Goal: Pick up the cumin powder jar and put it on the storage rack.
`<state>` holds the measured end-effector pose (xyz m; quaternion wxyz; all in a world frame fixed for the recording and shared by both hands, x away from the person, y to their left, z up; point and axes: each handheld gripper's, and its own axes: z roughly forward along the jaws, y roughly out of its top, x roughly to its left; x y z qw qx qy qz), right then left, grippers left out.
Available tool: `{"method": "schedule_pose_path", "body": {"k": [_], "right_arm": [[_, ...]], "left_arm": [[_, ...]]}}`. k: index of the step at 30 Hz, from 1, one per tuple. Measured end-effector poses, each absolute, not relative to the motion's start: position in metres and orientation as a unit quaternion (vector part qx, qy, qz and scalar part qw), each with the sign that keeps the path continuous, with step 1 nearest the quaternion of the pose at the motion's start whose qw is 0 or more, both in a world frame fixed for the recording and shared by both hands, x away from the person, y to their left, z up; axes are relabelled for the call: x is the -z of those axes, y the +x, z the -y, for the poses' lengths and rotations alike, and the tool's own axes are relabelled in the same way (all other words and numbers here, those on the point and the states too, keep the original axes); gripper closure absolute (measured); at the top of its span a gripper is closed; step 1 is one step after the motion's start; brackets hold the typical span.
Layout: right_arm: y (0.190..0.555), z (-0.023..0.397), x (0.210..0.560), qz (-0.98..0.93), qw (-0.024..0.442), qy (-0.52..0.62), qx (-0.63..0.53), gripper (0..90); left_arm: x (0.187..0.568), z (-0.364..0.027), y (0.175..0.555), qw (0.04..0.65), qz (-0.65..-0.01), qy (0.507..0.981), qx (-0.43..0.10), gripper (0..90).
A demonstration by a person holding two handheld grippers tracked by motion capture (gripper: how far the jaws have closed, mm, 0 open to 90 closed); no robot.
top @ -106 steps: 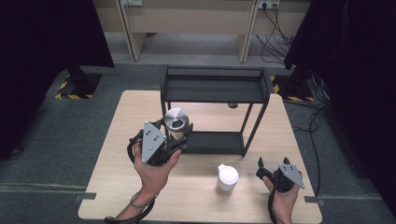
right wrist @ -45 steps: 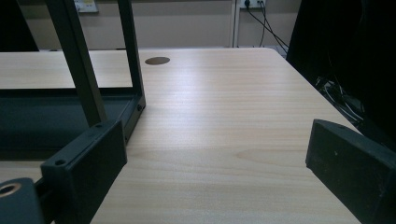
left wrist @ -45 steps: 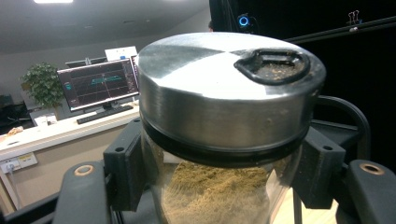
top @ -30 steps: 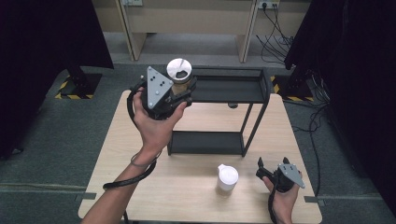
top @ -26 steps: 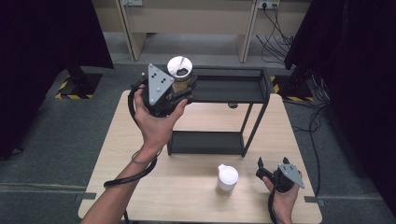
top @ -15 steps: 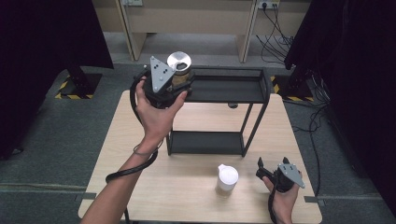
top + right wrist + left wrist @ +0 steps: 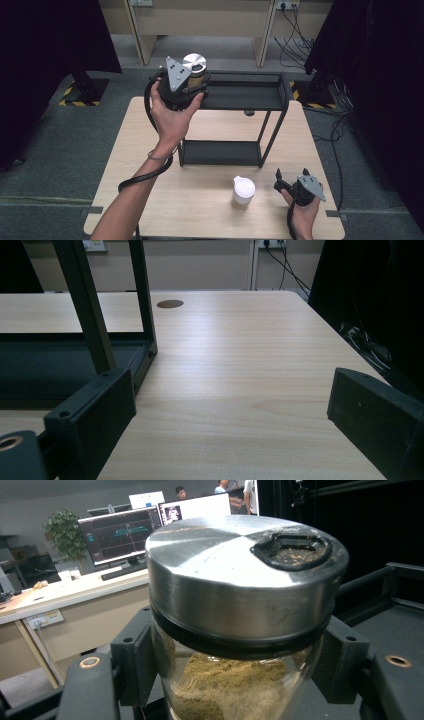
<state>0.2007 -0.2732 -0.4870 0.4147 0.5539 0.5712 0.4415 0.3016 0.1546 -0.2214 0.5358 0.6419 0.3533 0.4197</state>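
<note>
One jar (image 7: 196, 70) pinched in left hand-held gripper (image 7: 192, 82) | one white cup (image 7: 243, 189) | right hand-held gripper (image 7: 281, 181) spread

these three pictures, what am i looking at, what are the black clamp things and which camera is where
A person sits at a wooden table holding a handheld two-jaw gripper in each hand. The high view looks down from above; the other two come from cameras riding on each gripper. The left gripper is raised by the top shelf of a black rack, clamped on a glass jar of brownish powder with a metal lid. The right gripper rests low near the table's front corner, jaws open and empty. A small white container stands on the table in front of the rack.
</note>
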Motion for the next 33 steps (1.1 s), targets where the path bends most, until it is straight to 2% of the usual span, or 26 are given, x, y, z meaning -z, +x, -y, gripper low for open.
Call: {"method": "schedule_pose_path", "body": {"k": [12, 33], "right_arm": [[0.201, 0.272, 0.487, -0.574, 0.416, 0.552, -0.439, 5.4], [0.201, 0.271, 0.487, -0.576, 0.418, 0.55, -0.437, 5.4]], "left_arm": [[0.219, -0.155, 0.314, 0.527, -0.373, 0.65, -0.4, 31.2], [0.216, -0.168, 0.335, 0.55, -0.404, 0.644, -0.347, 31.1]]}}
